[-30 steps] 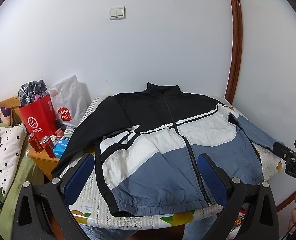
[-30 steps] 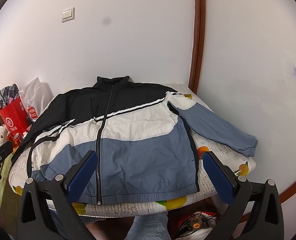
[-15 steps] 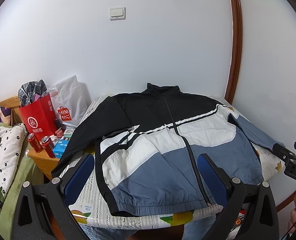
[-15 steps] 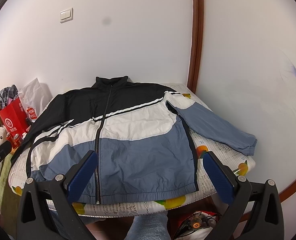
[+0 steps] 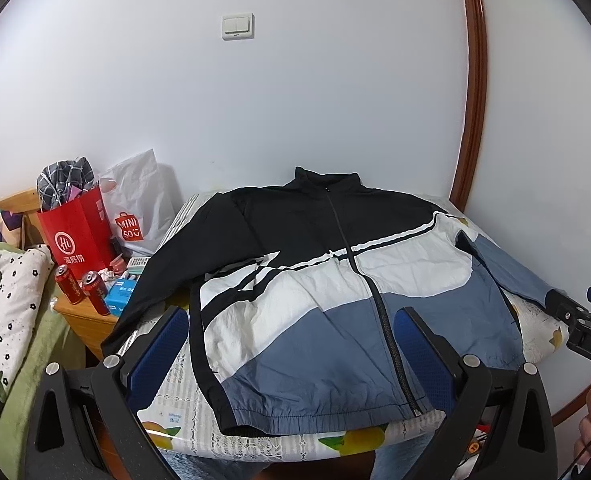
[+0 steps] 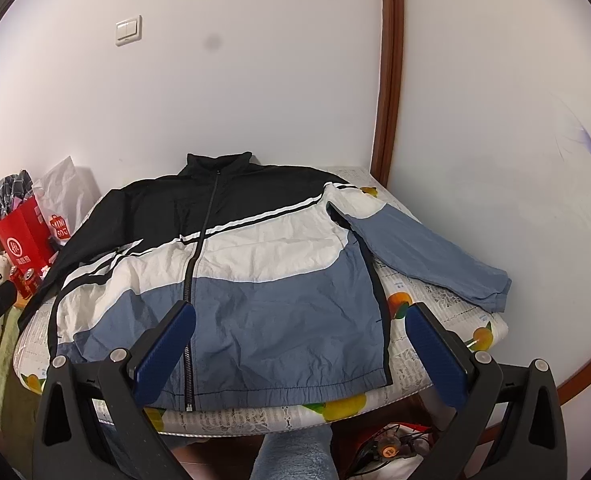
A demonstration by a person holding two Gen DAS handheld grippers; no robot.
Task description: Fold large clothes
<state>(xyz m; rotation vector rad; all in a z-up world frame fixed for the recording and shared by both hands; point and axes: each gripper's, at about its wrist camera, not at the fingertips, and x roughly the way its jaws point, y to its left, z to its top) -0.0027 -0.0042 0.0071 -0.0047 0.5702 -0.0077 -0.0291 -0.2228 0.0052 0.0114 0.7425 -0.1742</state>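
Note:
A zipped jacket (image 5: pixel 319 292) in black, white and blue lies flat, front up, on a small table with a fruit-print cloth (image 5: pixel 183 412). It also shows in the right wrist view (image 6: pixel 235 276). Its black sleeve hangs off the table's left side; its blue sleeve (image 6: pixel 427 252) lies spread toward the right wall. My left gripper (image 5: pixel 291 356) is open and empty, held above the jacket's hem. My right gripper (image 6: pixel 299 352) is open and empty, above the hem on the right half.
A wooden bedside cabinet (image 5: pixel 83 316) left of the table carries red cans (image 5: pixel 81 286), a red paper bag (image 5: pixel 79 232) and a white bag (image 5: pixel 139 208). A bed with spotted bedding (image 5: pixel 3 312) lies far left. Walls close in behind and to the right.
Both grippers stay open and nearly still. The right wrist view has drifted slightly, the jacket sitting a little to the left in it.

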